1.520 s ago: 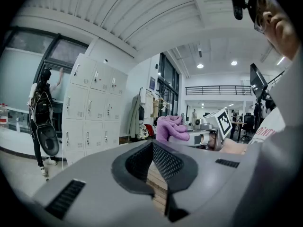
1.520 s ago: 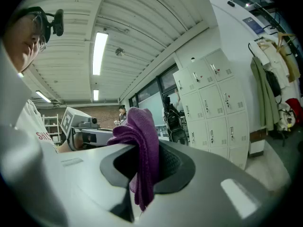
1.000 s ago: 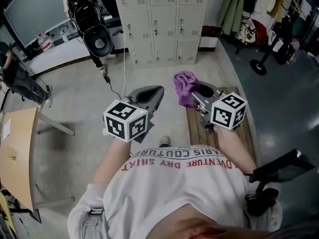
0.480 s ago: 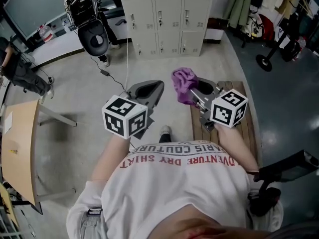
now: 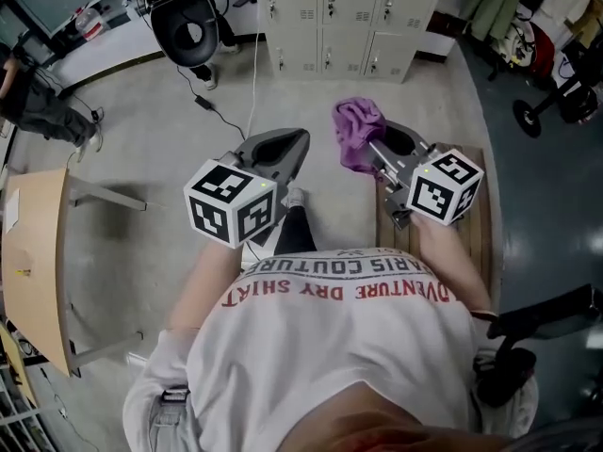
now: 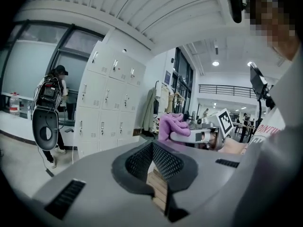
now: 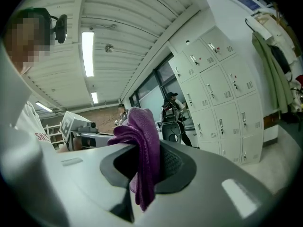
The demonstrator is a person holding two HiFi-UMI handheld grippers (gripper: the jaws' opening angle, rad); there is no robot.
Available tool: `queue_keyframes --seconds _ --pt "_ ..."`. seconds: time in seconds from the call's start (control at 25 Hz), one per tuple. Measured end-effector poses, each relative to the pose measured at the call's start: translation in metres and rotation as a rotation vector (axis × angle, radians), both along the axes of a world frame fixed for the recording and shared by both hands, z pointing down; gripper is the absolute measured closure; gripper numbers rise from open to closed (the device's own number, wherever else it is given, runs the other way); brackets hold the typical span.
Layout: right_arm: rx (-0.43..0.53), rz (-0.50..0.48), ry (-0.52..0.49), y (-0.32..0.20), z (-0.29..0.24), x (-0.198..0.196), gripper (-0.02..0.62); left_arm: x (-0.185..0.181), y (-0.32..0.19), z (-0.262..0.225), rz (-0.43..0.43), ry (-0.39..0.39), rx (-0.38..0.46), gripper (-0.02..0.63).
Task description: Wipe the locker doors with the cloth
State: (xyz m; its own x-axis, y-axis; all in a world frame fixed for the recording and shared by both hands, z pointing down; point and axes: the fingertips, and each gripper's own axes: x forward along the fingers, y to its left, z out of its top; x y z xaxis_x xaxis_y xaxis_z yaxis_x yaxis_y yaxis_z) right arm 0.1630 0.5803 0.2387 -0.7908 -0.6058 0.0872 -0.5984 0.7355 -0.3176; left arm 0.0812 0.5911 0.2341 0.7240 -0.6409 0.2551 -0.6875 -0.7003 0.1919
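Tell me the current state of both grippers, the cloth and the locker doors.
Left gripper: jaws together, nothing in them.
Right gripper: jaws shut on the cloth.
Cloth: bunched up, hanging from those jaws.
Locker doors: all that show are closed.

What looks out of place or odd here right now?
Nothing is spilled or damaged. The purple cloth is bunched in a wad in the right claw, not spread flat. A black cable lies loose on the floor in front of the grey metal lockers, whose visible doors look closed.
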Motion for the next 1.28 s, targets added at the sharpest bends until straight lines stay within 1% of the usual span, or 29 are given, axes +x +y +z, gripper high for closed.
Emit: queue_keyframes --seconds 0.08,0.16,0.32,0.48,0.64,0.8,1.0,1.12,1.2,1.28 --pt "-0.014 -0.005 -0.002 -0.040 0.007 -0.013 0.546 -0.013 -0.040 0.007 -0.009 -0.003 -0.021 0.607" --pt "-0.025 0.002 0.005 -0.092 0.012 -0.026 0.546 -0.027 -0.092 0.013 -0.014 -0.010 -0.041 0.606" --pt "-0.032 0.036 0.015 -0.218 0.011 -0.051 0.546 -0.062 -0.220 0.015 -0.039 -0.018 -0.070 0.607" --pt "0.002 0.058 -0.014 -0.342 -0.009 -0.086 0.546 -0.094 -0.343 0.003 -0.018 -0.010 -0.044 0.607" --pt "0.045 0.093 -0.014 -0.432 -0.017 -0.113 0.546 -0.125 -0.437 -0.003 -0.009 -0.005 -0.026 0.607" --pt "0.041 0.112 -0.040 -0.494 -0.011 -0.121 0.546 -0.138 -0.506 -0.001 -0.010 0.005 -0.009 0.607" --pt "0.019 0.089 -0.061 -0.544 0.006 -0.130 0.546 -0.136 -0.554 0.024 0.025 0.007 -0.048 0.607" --pt "0.036 0.063 -0.062 -0.585 0.010 -0.138 0.546 -0.141 -0.596 0.027 0.012 0.027 -0.033 0.606" --pt "0.055 0.048 -0.064 -0.619 0.014 -0.141 0.546 -0.145 -0.632 0.034 -0.008 0.021 -0.024 0.606" --pt "0.046 0.035 -0.066 -0.657 0.025 -0.142 0.546 -0.149 -0.667 0.050 -0.026 0.001 -0.044 0.606"
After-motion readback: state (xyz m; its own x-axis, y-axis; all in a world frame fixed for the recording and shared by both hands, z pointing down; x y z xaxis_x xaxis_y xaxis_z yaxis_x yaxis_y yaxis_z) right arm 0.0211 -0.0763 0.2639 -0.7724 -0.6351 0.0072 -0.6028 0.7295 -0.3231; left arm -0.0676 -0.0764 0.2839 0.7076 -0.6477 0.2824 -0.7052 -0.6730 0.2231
